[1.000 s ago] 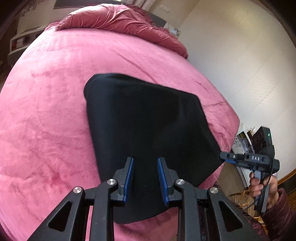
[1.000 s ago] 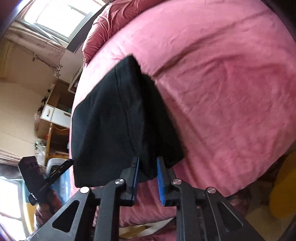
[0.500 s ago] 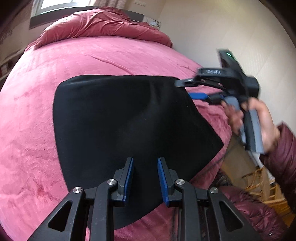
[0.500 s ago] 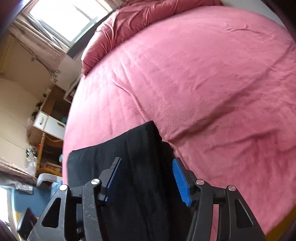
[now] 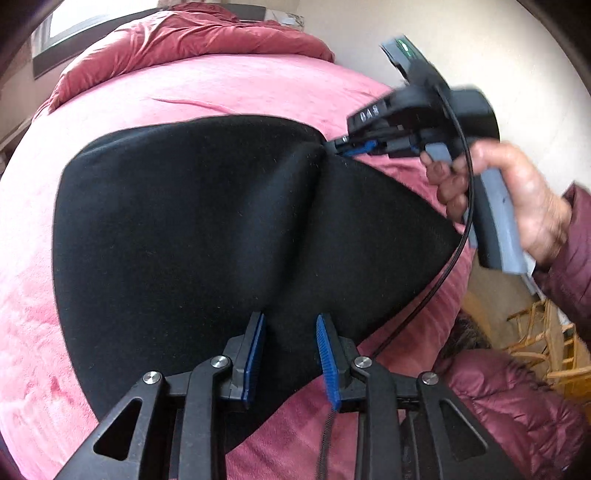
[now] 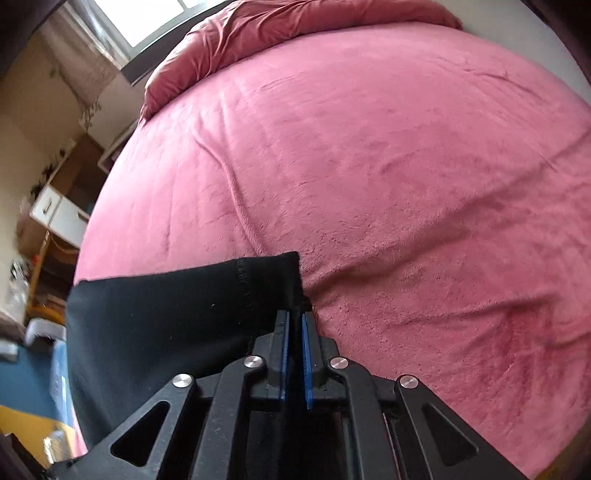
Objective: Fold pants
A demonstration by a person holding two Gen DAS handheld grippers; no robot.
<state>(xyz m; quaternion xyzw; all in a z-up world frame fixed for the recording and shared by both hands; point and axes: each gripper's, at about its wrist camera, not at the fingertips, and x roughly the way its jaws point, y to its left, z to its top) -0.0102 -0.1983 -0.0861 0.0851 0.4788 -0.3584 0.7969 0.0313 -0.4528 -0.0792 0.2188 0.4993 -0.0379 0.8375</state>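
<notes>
The black pants (image 5: 207, 221) lie folded on the pink bed (image 5: 258, 88). My left gripper (image 5: 290, 325) hovers over their near edge with its blue pads apart and nothing between them. My right gripper (image 5: 334, 146) pinches the far right corner of the pants and pulls a ridge into the cloth. In the right wrist view the right gripper (image 6: 293, 321) is shut on that corner of the pants (image 6: 166, 310), with black fabric between its pads.
A crumpled red duvet (image 5: 184, 33) lies at the head of the bed. The pink blanket (image 6: 388, 166) stretches beyond the pants. A white drawer unit (image 6: 55, 214) stands beside the bed, and wooden chairs (image 5: 546, 332) stand at the right.
My right gripper came up from the bed's edge, opened over the far right corner of the pants and shut on it. My left gripper stayed open over the near edge.
</notes>
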